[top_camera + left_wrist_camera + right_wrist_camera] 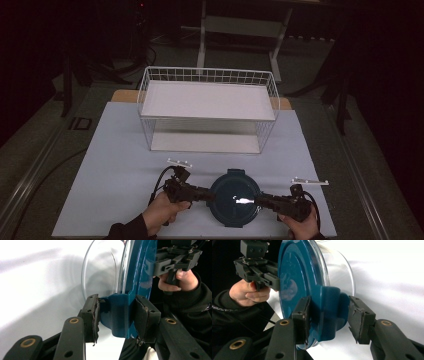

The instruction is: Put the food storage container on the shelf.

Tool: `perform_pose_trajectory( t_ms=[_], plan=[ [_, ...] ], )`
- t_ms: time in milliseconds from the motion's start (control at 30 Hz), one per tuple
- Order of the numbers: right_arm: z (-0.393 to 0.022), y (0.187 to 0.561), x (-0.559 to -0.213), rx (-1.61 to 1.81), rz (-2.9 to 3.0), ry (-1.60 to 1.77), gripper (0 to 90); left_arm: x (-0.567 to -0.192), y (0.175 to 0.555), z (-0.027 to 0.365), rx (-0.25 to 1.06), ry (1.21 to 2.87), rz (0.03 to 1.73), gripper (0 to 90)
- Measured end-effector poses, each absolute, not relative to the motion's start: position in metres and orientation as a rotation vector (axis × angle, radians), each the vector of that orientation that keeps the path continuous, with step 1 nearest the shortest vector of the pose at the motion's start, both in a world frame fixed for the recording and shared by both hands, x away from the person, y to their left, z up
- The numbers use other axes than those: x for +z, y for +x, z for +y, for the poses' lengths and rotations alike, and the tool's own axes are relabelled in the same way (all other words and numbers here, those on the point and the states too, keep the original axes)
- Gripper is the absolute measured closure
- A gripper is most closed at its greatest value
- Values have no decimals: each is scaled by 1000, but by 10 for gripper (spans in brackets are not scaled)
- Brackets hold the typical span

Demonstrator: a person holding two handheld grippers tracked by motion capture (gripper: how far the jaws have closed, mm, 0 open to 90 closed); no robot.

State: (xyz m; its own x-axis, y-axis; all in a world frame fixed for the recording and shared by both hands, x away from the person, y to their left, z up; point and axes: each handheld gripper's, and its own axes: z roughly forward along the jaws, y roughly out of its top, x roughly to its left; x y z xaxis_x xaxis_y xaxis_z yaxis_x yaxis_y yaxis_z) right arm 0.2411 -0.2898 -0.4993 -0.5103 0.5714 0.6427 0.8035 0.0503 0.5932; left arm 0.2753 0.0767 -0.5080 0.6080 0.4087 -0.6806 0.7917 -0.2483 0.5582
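Both hands sit at the near table edge, one gripper each, working a round glass container with a teal clip lid point(235, 197) that stands on the white table point(115, 150) between them, in front of the white wire shelf rack point(207, 107). Left gripper point(116, 315): jaws partly closed, both pads pressed on the lid's left locking tab point(117, 317). Right gripper point(328, 317): jaws partly closed around the right locking tab point(329, 312), left pad touching it, right pad just clear. Glass bowl point(342, 272) visible under the lid; container upright on the table.
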Motion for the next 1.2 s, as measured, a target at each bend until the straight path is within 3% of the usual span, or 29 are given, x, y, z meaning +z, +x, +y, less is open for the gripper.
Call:
perform_pose_trajectory(
  t_ms=[667,1200],
  plan=[
    [-258,265,-469,-1611,-2166,-1274,552,-467,281,111,-281,1799,917,577],
    [-234,308,-459,-1611,-2231,-1187,551,-464,302,134,-210,1755,956,575]
  ],
)
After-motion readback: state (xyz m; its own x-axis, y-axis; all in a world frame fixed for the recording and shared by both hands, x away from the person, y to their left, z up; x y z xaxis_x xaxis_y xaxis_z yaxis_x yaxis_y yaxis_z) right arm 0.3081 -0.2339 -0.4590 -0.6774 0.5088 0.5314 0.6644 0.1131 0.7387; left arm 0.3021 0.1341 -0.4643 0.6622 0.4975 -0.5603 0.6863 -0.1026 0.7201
